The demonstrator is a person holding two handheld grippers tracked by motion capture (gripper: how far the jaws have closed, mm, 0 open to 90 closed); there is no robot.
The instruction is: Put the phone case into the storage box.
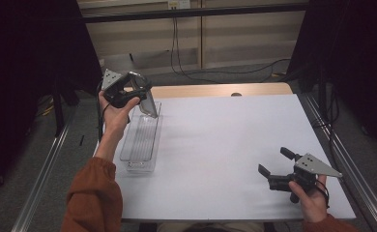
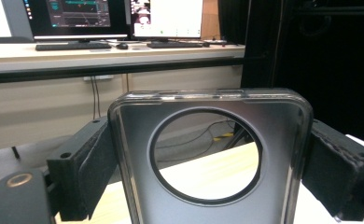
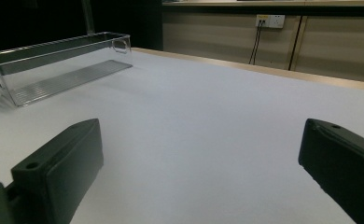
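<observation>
The white table (image 1: 225,145) takes up the middle of the high view, with a strip of bare wood along its far edge. On it, toward the left of the frame, lies one clear plastic tray (image 1: 140,140), long and narrow, its long axis running from the lower part of the frame up toward the far edge. In the right gripper view the same tray (image 3: 54,70) sits in the upper left, apart from everything else, and nothing can be seen lying in it.

There are two grippers and one phone case. The left gripper (image 1: 143,94) is held up in the upper left of the high view, above the far end of the tray, and its jaws are closed on the two long sides of a clear phone case (image 1: 148,101). In the left gripper view the case (image 2: 208,140) stands nearly upright in the centre of the frame, its long axis vertical, the end with the large round camera cutout uppermost, a jaw pressed against each side. Through the cutout the wooden table edge shows.

The right gripper (image 1: 276,162) rests low in the lower right of the high view, well apart from the tray and case, pointing left across the table. Its jaws stand wide apart with nothing between them.

Beyond the table, two monitors (image 2: 119,18) stand on a desk.
</observation>
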